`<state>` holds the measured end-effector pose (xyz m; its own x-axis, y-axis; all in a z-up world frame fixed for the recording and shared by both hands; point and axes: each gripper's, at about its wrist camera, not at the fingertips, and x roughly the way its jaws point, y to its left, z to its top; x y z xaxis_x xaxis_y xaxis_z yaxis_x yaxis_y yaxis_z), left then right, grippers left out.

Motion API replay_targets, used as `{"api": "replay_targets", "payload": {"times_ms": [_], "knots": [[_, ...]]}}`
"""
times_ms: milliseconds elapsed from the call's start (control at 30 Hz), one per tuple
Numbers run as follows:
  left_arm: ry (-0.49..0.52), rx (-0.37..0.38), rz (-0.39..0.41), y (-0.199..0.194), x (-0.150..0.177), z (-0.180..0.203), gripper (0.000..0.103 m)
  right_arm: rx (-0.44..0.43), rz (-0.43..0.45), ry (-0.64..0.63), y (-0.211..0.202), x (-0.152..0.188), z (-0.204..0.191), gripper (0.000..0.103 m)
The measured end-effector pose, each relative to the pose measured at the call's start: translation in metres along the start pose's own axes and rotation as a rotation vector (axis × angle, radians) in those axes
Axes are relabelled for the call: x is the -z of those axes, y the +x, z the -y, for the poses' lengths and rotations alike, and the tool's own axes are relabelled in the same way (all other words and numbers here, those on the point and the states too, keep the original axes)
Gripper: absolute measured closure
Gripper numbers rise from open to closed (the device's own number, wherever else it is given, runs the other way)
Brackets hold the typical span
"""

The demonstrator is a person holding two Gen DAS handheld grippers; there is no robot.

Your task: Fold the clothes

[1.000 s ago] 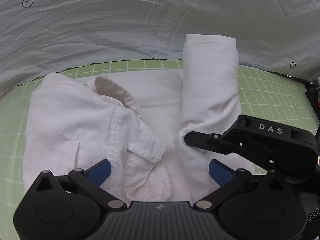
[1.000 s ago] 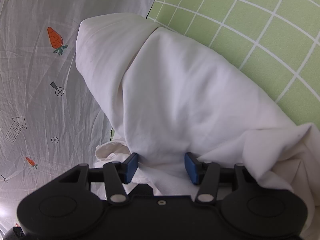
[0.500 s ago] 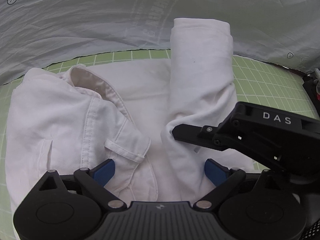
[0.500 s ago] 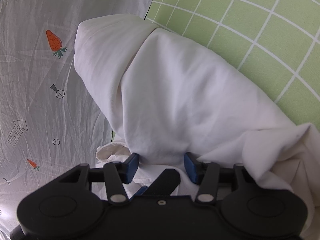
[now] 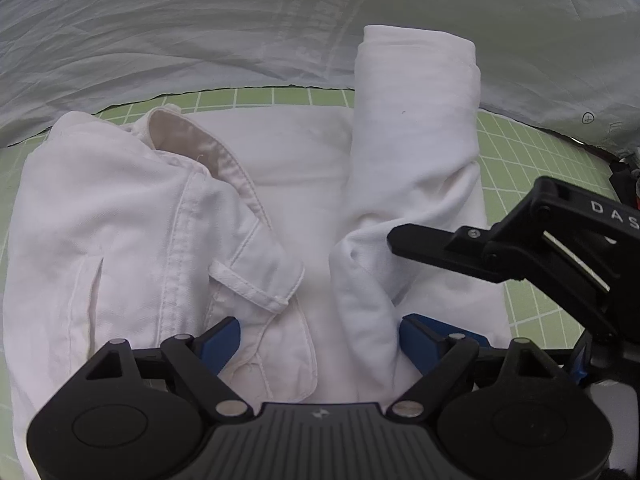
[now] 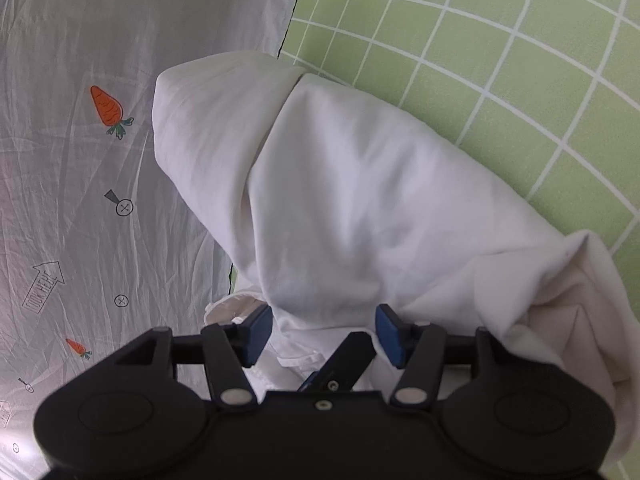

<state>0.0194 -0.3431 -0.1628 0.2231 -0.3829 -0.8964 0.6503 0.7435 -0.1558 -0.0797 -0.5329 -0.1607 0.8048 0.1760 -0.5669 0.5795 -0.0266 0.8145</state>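
A: Where is the white shirt (image 5: 132, 216)?

B: On the green grid mat (image 6: 460, 40), its right side folded inward. Soft, light, limp; hold at doubled edges.

A: Jaws?

B: Left gripper (image 5: 320, 338) closing, still wide, cloth loose between. Right gripper (image 6: 324, 332) has just been parting, pads clear of the fold.

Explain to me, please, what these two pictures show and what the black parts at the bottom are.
There is no robot: a person holds a two-finger gripper in each hand, each with a camera looking along its fingers. One picture comes from the left gripper, the other from the right gripper; the black parts with blue pads are their jaws. A white shirt lies on a green grid mat beside a carrot-print sheet, one side folded into a long roll. The left jaws have just been closing, the right opening; cloth lies between both, seemingly gripped by neither.
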Motion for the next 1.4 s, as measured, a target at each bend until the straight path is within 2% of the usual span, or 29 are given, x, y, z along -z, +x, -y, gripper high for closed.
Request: {"api": "replay_targets", "payload": {"times_ms": [133,200,300,367,400,500,633,733,800,833,900,967,1067,1200,1400], "knots": [[0.002,-0.002,-0.003,0.000,-0.001,0.000,0.017,-0.020,0.036,-0.002,-0.025,-0.003,-0.007,0.037],[-0.001,0.006,-0.005,-0.002,-0.002,0.000,0.021,-0.010,0.063,-0.028,-0.050,-0.003,0.008,0.033],[0.020,0.014,0.003,-0.004,-0.004,0.005,0.031,0.075,0.147,-0.115,-0.072,-0.012,0.013,0.021],[0.048,0.025,0.007,-0.005,-0.005,0.010,0.044,0.116,0.194,-0.177,-0.095,-0.018,0.024,0.021],[0.057,0.028,0.007,-0.005,-0.005,0.012,0.046,0.145,0.216,-0.209,-0.120,-0.024,0.042,0.021],[0.038,0.049,0.006,-0.001,-0.005,0.012,0.049,0.252,0.260,-0.301,-0.124,-0.024,0.051,0.018],[-0.035,0.165,-0.035,0.005,-0.008,0.008,0.050,0.369,0.287,-0.369,-0.103,-0.041,0.065,0.018],[-0.015,0.168,-0.034,0.009,-0.004,0.015,0.050,0.435,0.290,-0.408,-0.104,-0.039,0.068,0.018],[0.009,0.157,-0.026,0.012,-0.001,0.021,0.059,0.457,0.292,-0.418,-0.106,-0.038,0.071,0.018],[0.011,0.155,-0.022,0.012,0.000,0.022,0.071,0.461,0.294,-0.418,-0.106,-0.038,0.072,0.018],[-0.017,0.168,-0.009,0.007,0.000,0.015,0.078,0.469,0.297,-0.418,-0.109,-0.037,0.074,0.017],[-0.036,0.192,0.012,-0.002,0.000,0.007,0.084,0.487,0.311,-0.420,-0.114,-0.033,0.075,0.017],[-0.008,0.227,0.065,-0.027,-0.002,0.001,0.086,0.520,0.324,-0.443,-0.114,-0.029,0.076,0.017],[0.048,0.234,0.160,-0.068,-0.002,-0.006,0.087,0.578,0.333,-0.492,-0.108,-0.019,0.074,0.017],[-0.017,0.240,0.276,-0.126,-0.006,-0.062,0.088,0.621,0.319,-0.547,-0.094,0.006,0.066,0.017]]}}
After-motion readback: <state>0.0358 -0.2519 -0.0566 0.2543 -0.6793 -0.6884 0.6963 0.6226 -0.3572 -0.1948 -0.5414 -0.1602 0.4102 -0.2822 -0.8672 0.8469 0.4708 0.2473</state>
